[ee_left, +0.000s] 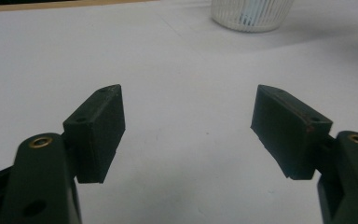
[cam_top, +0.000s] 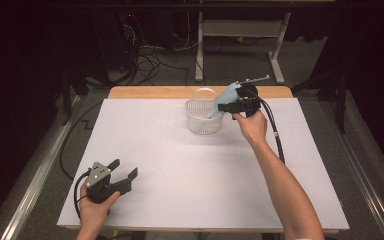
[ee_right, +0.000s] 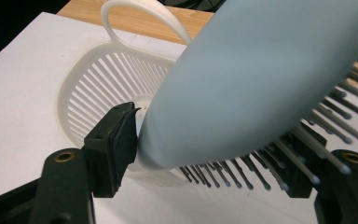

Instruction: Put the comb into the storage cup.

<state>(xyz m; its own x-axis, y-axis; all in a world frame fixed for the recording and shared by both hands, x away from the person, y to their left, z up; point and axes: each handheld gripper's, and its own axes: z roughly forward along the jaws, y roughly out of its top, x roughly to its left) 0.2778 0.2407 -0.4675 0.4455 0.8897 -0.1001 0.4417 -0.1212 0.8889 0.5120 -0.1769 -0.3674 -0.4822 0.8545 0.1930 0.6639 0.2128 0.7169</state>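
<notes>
Hairbrush half into basket, release in progress.
R tool (ee_right: 214,154) jaws parted, light-blue hairbrush (ee_right: 261,79) betw them, handle end dipping into white basket (cam_top: 202,117) at worktop (cam_top: 180,170) far edge; L tool (ee_left: 186,135) wide apart, empty. Left: let go fully.

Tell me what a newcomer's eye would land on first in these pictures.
First, the pale blue hairbrush between the right gripper's jaws, slanting into the white slatted basket at the far middle of the white table. Then the left gripper, open with nothing between its jaws, at the near left corner.
</notes>
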